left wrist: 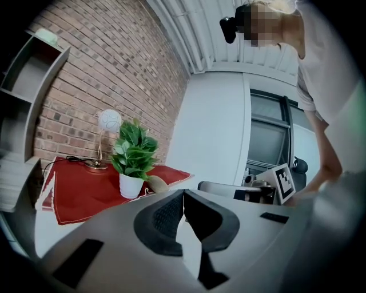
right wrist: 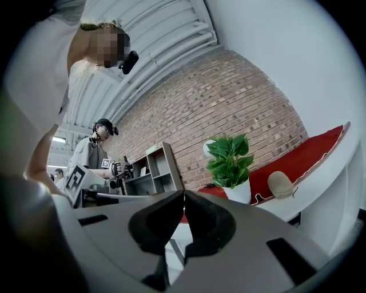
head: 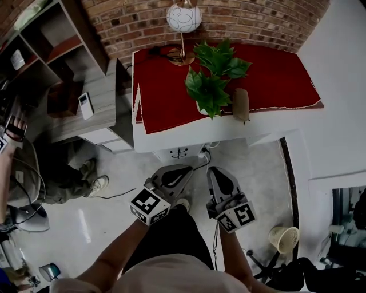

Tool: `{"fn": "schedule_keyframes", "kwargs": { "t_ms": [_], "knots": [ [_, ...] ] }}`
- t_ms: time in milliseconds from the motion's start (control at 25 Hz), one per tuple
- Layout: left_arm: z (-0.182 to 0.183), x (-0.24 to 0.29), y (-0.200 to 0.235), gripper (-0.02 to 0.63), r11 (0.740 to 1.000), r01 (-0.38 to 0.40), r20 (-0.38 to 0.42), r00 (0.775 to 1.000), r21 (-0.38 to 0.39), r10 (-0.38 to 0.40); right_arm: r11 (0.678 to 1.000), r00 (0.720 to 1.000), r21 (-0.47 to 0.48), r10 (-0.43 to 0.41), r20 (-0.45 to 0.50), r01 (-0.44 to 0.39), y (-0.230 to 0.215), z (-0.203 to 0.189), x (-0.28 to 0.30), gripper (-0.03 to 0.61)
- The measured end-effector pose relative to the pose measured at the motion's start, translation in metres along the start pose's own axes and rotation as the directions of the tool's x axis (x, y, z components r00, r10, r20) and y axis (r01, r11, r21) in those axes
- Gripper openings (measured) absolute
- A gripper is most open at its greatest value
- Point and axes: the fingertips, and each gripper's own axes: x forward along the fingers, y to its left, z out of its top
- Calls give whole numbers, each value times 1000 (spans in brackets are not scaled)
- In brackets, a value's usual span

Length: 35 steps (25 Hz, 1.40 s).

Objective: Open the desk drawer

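**Desk drawer** (head: 179, 153): white front with a dark handle, set under the desk's near edge, left of that edge's middle. It reads as closed, and nothing touches it.

**Desk** (head: 171, 139): white, with its far edge against a brick wall (head: 240, 23). A red cloth (head: 274, 74) covers most of the top; a bare white strip shows along the near edge.

**On the desk:**
- Potted plant (head: 213, 80), green leaves in a white pot, upright near the middle of the cloth.
- Tan oval object (head: 241, 104), just beside the plant on its right, near the near edge. I cannot tell what it is.
- Lamp (head: 183, 17) with a white globe shade; its round base stands by the far edge.

**Left gripper** (head: 184, 169): held over the floor in front of the desk, pointing toward the drawer, apart from it. Its jaws are pressed together with nothing between them.

**Right gripper** (head: 216, 170): just beside the left one and also aimed at the desk. Its jaws are together and empty.

**Surroundings:**
- Grey shelf unit (head: 57, 51) at the desk's left, by the wall.
- Low grey cabinet (head: 106, 97) touching the desk's left edge, with a small white device (head: 85, 105) on top.
- Pale wastebasket (head: 284, 238) on the floor, off the desk's near right corner.
- A second person stands by the shelves, with shoes (head: 96, 182) on the floor left of the grippers.
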Motion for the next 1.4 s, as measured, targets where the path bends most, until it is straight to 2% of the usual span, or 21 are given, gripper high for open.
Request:
{"fn": "schedule_keyframes", "kwargs": {
  "t_ms": [240, 480, 640, 880, 1160, 1400],
  "knots": [
    [-6, 1, 15, 11, 1000, -1, -20, 1000, 17, 1, 1000, 999, -26, -11, 36, 12, -7, 4, 8, 17],
    [-26, 8, 20, 11, 999, 41, -34, 999, 24, -40, 996, 999, -81, 25, 27, -23, -11, -5, 15, 17],
    [-40, 14, 25, 11, 998, 67, -29, 997, 19, -66, 997, 999, -79, 18, 31, -15, -16, -16, 18, 17],
    [-78, 22, 35, 11, 996, 85, -47, 995, 36, -83, 998, 1000, -67, -3, 24, 4, -27, -44, 20, 17],
    [-127, 30, 54, 11, 994, 97, -51, 994, 56, -94, 995, 1000, -99, 2, 31, 1, -45, -87, 27, 17],
    [-171, 40, 66, 11, 996, 82, -35, 996, 45, -81, 995, 999, -103, -4, 47, 9, -57, -129, 27, 17]
  ]
}}
